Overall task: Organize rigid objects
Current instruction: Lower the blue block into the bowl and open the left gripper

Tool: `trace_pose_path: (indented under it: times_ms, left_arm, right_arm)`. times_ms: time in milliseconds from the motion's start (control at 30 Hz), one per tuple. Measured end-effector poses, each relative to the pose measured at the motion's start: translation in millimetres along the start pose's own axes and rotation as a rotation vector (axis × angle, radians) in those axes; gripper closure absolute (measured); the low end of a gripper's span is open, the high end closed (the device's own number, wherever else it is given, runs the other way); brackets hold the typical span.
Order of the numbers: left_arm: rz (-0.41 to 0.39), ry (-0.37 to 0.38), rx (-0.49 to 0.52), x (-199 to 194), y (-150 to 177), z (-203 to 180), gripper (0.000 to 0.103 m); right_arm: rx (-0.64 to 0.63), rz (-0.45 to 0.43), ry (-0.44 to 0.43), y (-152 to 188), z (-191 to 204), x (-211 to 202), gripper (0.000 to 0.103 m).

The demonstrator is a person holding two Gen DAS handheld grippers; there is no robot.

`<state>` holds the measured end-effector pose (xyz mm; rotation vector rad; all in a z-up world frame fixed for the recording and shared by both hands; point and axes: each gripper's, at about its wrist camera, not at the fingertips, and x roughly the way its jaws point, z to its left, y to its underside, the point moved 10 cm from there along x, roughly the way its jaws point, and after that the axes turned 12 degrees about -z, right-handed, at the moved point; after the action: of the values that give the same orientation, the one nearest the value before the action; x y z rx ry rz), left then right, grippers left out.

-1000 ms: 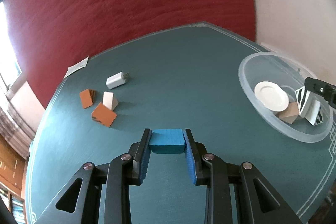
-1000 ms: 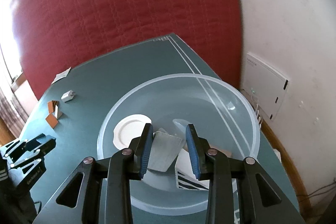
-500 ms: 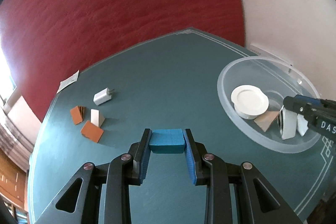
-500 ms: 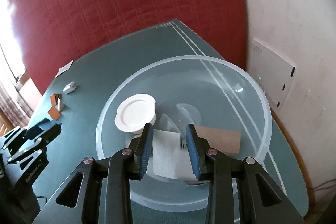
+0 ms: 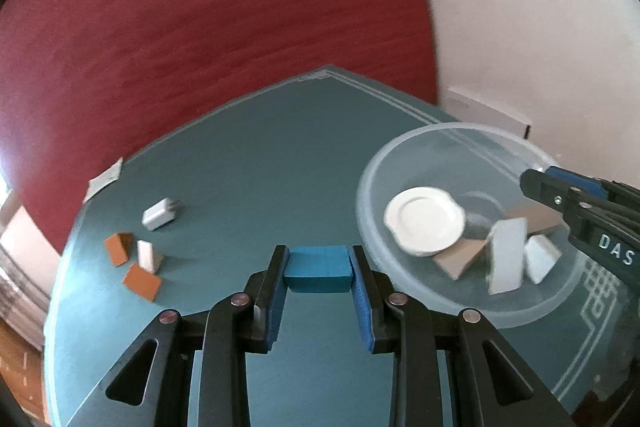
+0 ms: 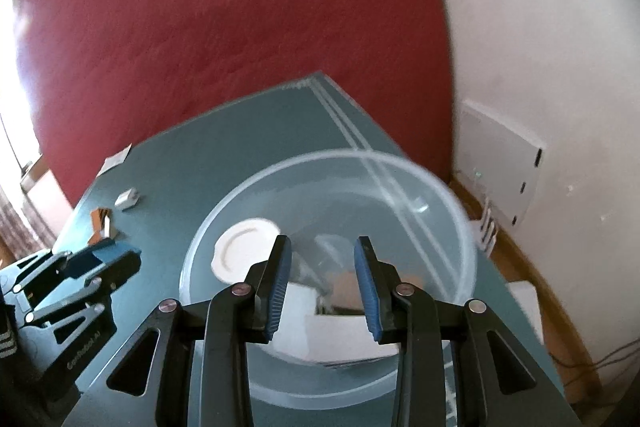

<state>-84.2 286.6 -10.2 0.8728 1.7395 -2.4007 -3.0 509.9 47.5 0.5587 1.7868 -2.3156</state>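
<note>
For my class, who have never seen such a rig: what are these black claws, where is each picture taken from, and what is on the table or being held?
A person holds a two-fingered clamp in each hand, each carrying a wide-angle camera looking along its fingers. One picture comes from the left gripper, shut on a blue block. The other comes from the right gripper, above a clear bowl, nothing between its fingers. The bowl holds a white disc and pale blocks. On the green table lie a white charger and orange blocks.

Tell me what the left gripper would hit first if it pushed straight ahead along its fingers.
Probably only bare green tabletop: the left gripper, shut on the blue block, points down between the white charger and clear bowl.
</note>
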Motion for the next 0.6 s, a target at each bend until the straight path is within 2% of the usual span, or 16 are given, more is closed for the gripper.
trace_pose_path:
  times_ms: [133, 433, 600]
  left_arm:
    - [-0.002, 0.074, -0.016, 5, -6, -8, 0.071]
    - [0.019, 0.229, -0.046, 19, -12, -37, 0.071]
    - [0.024, 0.254, -0.039, 18, -8, -54, 0.071]
  right_arm:
    - [0.015, -0.035, 0.034, -9, -9, -2, 0.068]
    - [0.043, -0.05, 0.062, -13, -22, -3, 0.064]
    - [0.041, -0.047, 0.06, -11, -23, -4, 0.064]
